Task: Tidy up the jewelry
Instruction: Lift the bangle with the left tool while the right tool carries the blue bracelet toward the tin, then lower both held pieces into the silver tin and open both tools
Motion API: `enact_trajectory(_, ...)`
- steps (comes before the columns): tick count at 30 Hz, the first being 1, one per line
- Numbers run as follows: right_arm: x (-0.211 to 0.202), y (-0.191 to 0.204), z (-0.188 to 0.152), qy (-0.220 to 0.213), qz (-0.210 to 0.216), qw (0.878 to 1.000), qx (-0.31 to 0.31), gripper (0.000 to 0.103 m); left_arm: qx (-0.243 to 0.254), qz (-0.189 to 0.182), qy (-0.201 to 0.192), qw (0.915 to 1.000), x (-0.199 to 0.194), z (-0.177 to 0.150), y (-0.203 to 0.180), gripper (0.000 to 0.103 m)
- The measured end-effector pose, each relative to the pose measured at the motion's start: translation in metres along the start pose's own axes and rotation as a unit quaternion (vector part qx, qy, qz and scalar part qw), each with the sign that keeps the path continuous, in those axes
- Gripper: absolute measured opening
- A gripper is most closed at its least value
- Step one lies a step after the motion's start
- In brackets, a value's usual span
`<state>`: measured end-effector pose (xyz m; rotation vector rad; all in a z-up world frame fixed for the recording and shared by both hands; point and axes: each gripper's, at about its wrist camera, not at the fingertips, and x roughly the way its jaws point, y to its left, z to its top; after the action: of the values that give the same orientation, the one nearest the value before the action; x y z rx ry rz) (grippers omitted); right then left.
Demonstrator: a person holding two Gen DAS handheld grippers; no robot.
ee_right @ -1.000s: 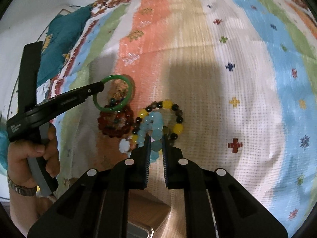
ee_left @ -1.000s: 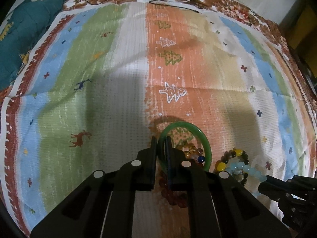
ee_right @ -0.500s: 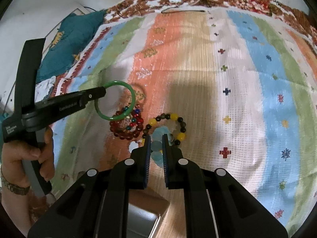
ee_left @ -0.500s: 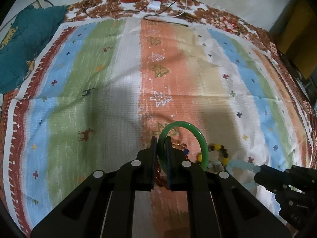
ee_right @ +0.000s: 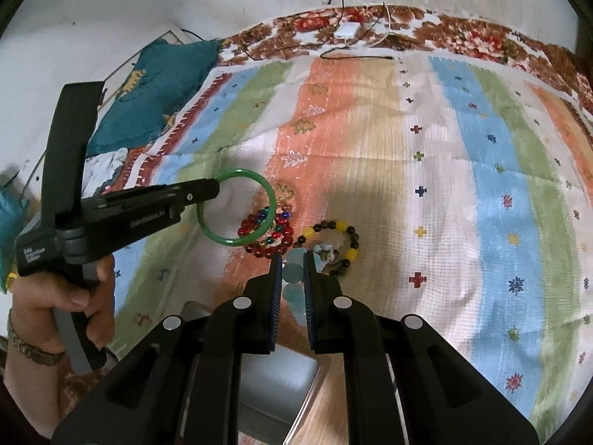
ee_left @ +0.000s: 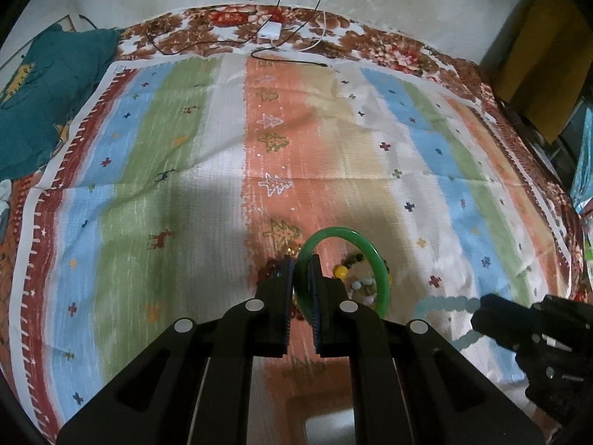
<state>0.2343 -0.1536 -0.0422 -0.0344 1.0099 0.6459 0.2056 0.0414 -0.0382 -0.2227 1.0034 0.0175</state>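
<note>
**Both bracelets lifted off the cloth**

Lifted higher than a second ago, both grippers are now seen well above the striped cloth (ee_right: 444,185), with more of the far wall in view. The green bangle (ee_left: 381,270) is pinched at its rim between the pressed-together fingers of the left gripper (ee_left: 301,278), and it is held up in the air, tilted, over the left side of the pile. The pale blue bead bracelet (ee_right: 294,270) is clamped by the right gripper (ee_right: 292,270) and is seen dangling between its fingers; from the left wrist view its beads are strung out leftward from the black tip at the right edge.

Left on the orange stripe are the red bead bracelet (ee_right: 267,237) and, just right of it, the yellow-and-dark bead bracelet (ee_right: 341,237). A metal tray (ee_right: 281,382) on a wooden surface is seen at the near edge, under the right gripper. A teal pillow (ee_left: 44,111) is at far left, and a white charger (ee_right: 346,31) with cables is at the far edge.
</note>
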Motion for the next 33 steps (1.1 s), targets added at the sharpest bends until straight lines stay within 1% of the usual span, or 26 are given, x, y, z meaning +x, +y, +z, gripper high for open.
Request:
enact_trajectory(11, -0.03, 0.015, -0.017, -0.026, 0.023, 0.999, -0.019, 0.012, 0.006, -0.017, -0.025, 0.9995, -0.036, -0.027, -0.005, 0.008)
enact_trajectory(21, -0.042, 0.022, -0.04, -0.024, 0.04, 0.999, -0.024, 0.012, 0.009, -0.023, -0.032, 0.9992, -0.055, -0.055, -0.007, 0.008)
enact_trajectory(28, -0.046, 0.025, -0.049, -0.023, 0.045, 0.998, -0.024, 0.012, 0.01, -0.027, -0.024, 0.9993, -0.06, -0.075, -0.011, 0.008)
enact_trajectory(33, -0.045, 0.027, -0.057, -0.014, 0.047, 0.998, -0.027, 0.012, 0.012, -0.027, -0.016, 0.9994, -0.061, -0.09, -0.014, 0.008)
